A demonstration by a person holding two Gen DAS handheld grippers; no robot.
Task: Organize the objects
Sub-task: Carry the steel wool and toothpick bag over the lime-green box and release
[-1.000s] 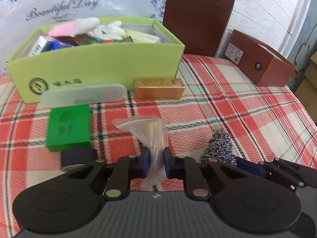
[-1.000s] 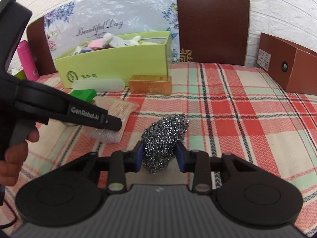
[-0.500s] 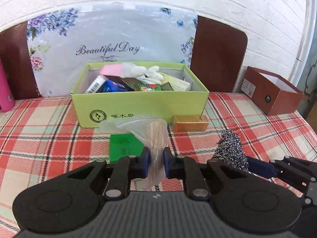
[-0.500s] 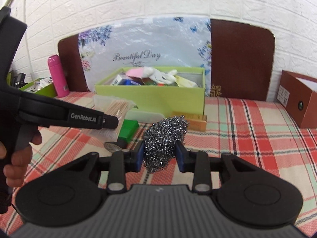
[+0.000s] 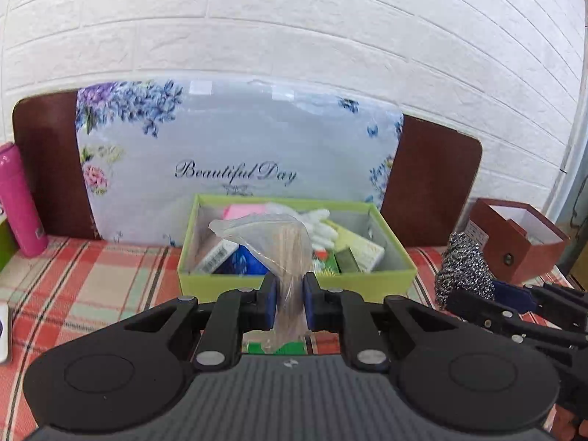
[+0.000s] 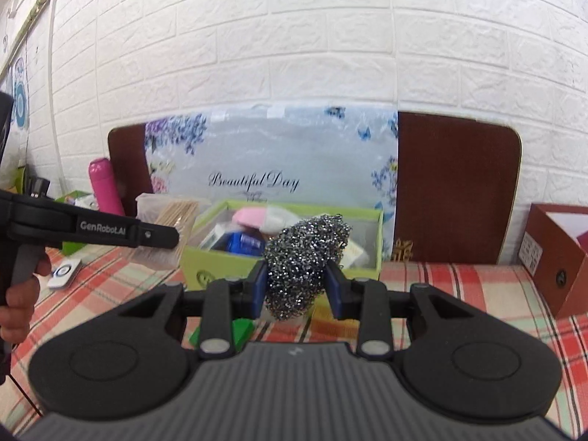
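Toothpick bag point(image 5: 290, 253) and scourer point(image 6: 301, 261) aloft

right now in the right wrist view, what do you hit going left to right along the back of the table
pink bottle → bag of wooden sticks → green box → steel wool scrubber → brown box

Box point(image 5: 294, 282): lime green. Tablecloth point(image 5: 110, 279): red, mint and cream plaid with dark lines. Scouring pad point(image 6: 303, 262): speckled silver-grey. Bag point(image 5: 279, 253): clear plastic over tan sticks. Bottle point(image 5: 18, 202): pink. Cushion point(image 5: 235, 154): pale grey with blue and purple flowers. Side box point(image 6: 555, 257): reddish brown. Wall point(image 6: 294, 55): white brick.
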